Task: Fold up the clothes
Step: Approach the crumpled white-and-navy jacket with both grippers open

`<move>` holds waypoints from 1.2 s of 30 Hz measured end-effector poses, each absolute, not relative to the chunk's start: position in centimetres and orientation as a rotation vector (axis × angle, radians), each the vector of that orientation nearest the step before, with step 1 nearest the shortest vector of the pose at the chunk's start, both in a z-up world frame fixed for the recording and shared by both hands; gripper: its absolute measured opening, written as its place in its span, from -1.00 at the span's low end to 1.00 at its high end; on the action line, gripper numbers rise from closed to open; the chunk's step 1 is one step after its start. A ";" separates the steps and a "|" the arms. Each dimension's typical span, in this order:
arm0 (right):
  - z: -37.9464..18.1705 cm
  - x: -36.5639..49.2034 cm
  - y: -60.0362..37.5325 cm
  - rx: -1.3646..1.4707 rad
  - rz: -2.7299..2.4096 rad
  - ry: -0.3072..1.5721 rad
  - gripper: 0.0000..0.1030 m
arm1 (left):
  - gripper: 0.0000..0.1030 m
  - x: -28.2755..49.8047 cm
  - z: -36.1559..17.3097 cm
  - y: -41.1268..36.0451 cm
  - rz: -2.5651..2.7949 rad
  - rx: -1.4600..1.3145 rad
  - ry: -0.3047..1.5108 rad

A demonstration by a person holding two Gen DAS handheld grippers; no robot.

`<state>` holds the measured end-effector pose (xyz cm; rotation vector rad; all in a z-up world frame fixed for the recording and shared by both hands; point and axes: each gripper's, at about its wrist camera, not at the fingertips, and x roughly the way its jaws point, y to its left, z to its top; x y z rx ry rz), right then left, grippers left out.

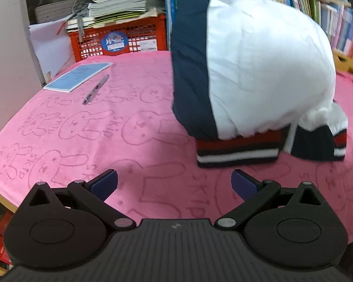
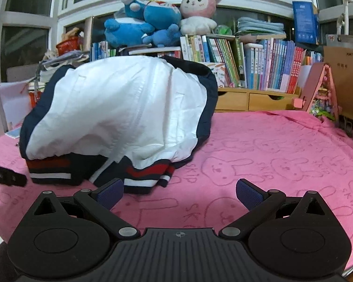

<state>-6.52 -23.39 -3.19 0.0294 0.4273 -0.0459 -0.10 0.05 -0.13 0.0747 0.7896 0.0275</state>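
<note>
On the pink rabbit-printed blanket (image 1: 87, 127), a puffy white and navy jacket with red striped hem (image 1: 254, 70) is seen bunched up at twelve o'clock. Both the left gripper (image 1: 174, 183) and the right gripper (image 2: 179, 191) are held wide apart, with nothing between the blue pads. A blue notepad (image 1: 78, 76) with a pen (image 1: 95, 90) is seen at ten o'clock.

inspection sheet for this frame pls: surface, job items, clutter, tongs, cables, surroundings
Surface: pink blanket with rabbit outlines, covers the whole work area.
Job's things: one white and navy jacket, bunched in a puffed heap, striped red, white and navy hem on the blanket; not folded flat.
Clutter: blue booklet and pen lying side by side at the far left, apart from the jacket.
Tongs: left tongs open, empty, short of the hem; right tongs open, empty, left pad close to the hem, contact unclear.
Cables: nothing seen.
Surroundings: red crate under stacked papers, bookshelf, plush toys on top, windows behind.
</note>
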 end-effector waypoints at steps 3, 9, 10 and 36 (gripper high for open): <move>-3.3 -6.2 -23.3 0.004 -0.057 0.437 1.00 | 1.00 -0.3 -0.4 0.1 0.026 0.065 0.787; -2.9 -6.9 -22.6 0.036 -0.018 0.423 1.00 | 1.00 -0.8 -0.4 -1.9 0.049 0.074 0.796; -3.2 -7.1 -22.6 0.038 -0.012 0.418 1.00 | 1.00 -1.1 -0.3 -1.5 0.059 0.043 0.758; -3.4 -7.6 -22.6 0.083 0.060 0.410 1.00 | 1.00 -1.2 -1.6 -1.8 -0.066 0.057 0.811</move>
